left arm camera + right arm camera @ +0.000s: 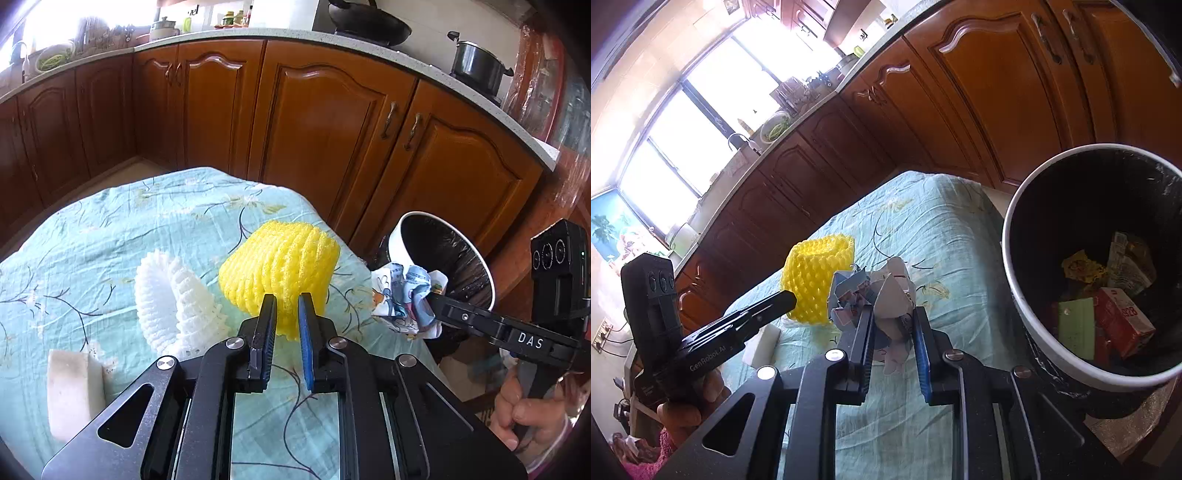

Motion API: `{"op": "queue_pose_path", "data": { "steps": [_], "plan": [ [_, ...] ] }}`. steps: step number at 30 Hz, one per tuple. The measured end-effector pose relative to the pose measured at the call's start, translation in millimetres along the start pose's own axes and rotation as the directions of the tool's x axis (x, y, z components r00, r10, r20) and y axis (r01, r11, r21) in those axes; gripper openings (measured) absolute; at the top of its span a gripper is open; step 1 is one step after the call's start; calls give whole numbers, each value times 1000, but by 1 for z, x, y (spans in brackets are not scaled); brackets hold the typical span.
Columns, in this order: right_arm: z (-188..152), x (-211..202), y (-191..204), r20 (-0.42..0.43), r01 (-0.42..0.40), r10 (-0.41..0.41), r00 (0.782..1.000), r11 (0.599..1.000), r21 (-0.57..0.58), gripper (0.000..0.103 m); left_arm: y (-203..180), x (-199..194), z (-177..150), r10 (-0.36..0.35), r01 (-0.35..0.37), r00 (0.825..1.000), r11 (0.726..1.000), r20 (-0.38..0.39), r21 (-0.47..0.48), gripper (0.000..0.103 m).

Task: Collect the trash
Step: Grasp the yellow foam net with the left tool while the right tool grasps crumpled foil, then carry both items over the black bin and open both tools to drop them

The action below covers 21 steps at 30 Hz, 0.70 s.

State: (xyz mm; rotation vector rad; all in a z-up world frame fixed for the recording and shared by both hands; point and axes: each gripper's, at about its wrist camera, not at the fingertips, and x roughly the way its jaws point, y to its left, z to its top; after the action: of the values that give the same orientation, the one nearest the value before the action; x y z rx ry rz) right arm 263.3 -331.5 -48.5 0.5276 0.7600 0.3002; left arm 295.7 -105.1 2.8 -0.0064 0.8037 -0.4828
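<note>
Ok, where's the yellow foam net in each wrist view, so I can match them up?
Left wrist: the yellow foam net sits centre frame on the tablecloth, just beyond the left tongs, right of the white foam net.
Right wrist: the yellow net is left of centre, behind the crumpled paper that the right tongs grip.
Shared landmark: the white-rimmed trash bin.

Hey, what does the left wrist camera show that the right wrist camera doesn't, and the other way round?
Left wrist only: the white foam net, a wok and a pot on the counter.
Right wrist only: the inside of the trash bin, holding a red carton and green card.
Both: the yellow foam net, and the right gripper clamping crumpled paper.
</note>
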Motion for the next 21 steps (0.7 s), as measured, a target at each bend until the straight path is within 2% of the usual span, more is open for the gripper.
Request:
{"op": "queue_pose_path", "data": {
  "steps": [7, 11, 21],
  "plan": [
    [-8, -50, -10, 71, 3, -4, 997, 1000, 10, 20, -20, -26, -3, -41, 39, 999, 999, 36, 36, 8],
    [-13, -69, -19, 96, 33, -35, 995, 999, 17, 20, -34, -36, -11, -78, 76, 996, 996, 38, 37, 8],
    [-26, -103, -48, 128, 106, -113, 985, 992, 61, 20, -90, -31, -20, -148, 146, 989, 984, 13, 104, 8]
  ]
}}
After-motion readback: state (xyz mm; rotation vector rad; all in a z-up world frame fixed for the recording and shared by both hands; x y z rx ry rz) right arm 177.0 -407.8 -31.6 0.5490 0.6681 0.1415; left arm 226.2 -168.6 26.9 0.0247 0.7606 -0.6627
